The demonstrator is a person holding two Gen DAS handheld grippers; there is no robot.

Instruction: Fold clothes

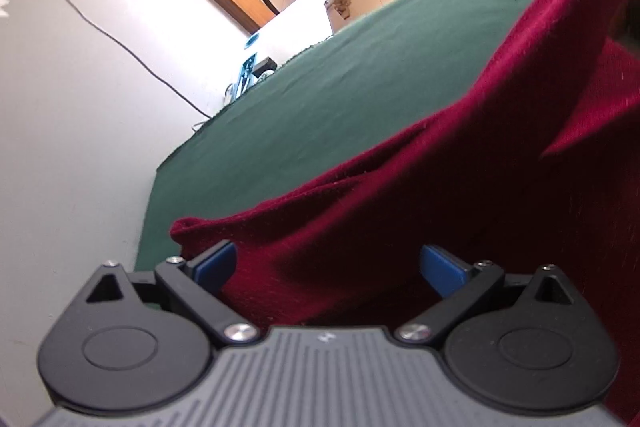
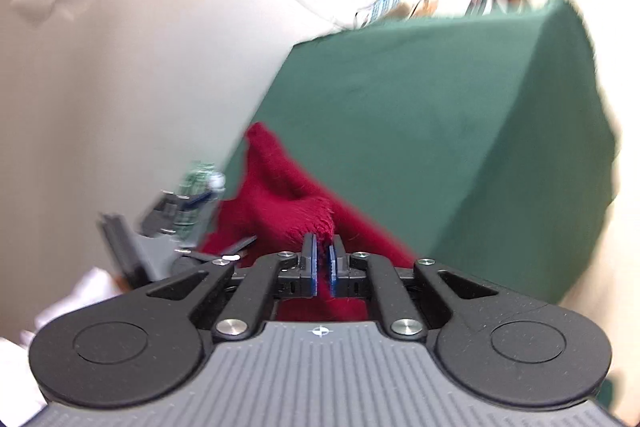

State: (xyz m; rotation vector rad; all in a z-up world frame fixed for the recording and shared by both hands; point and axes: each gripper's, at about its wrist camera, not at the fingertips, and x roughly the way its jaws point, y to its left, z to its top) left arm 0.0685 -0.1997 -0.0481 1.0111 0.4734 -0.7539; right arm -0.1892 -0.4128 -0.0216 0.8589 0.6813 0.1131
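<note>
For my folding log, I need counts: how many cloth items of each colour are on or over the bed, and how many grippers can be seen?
Dark red garment: 1
Green bed cover: 1
Grippers: 2, the left gripper open and the right gripper shut on the garment
Total: 4

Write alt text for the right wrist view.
The right gripper is shut on a bunched edge of red cloth, which trails to the left over a green-covered surface. The left gripper shows blurred at the left, against a pale wall.
</note>
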